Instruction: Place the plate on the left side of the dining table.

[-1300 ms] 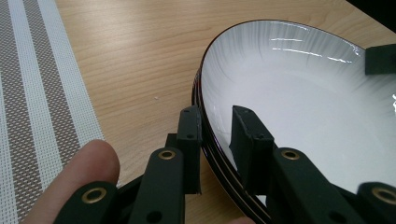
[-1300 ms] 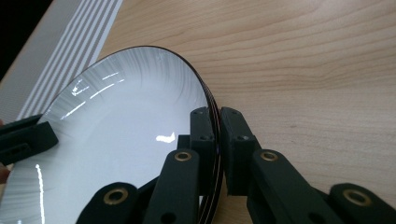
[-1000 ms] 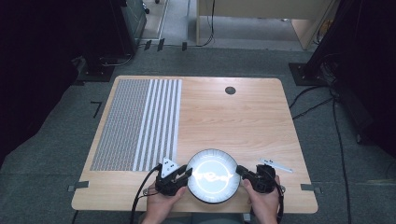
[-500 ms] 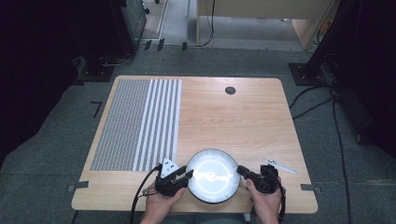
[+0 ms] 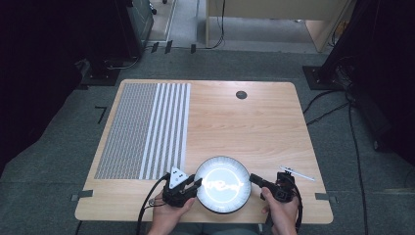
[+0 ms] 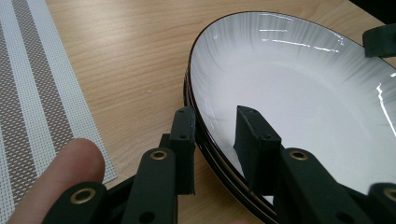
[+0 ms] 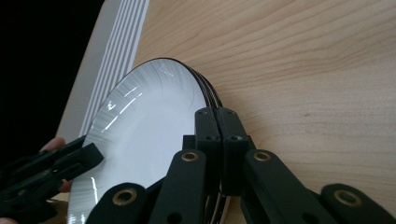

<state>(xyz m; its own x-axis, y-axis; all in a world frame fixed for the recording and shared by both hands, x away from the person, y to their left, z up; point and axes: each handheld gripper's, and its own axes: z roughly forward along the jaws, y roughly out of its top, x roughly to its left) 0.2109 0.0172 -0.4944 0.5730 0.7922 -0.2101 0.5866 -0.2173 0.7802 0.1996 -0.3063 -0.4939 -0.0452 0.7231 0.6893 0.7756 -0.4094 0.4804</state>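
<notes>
At the near edge of the surface (image 5: 254, 127), both hands are on the job. The left gripper (image 5: 195, 183) has its jaws astride the left rim of the stack of plates (image 5: 222, 183), one jaw inside the top plate, one outside, and they have just been closing further, with that rim between them. On the right, the right gripper (image 5: 254, 178) has its jaws pressed together at the right rim, pinching the edges of the stack. The plates are white with dark rims, sitting centred at the near edge. Just right lies a white pen (image 5: 297, 173). Further left, the striped placemat (image 5: 144, 128); far back, a dark cable port (image 5: 241, 95).
</notes>
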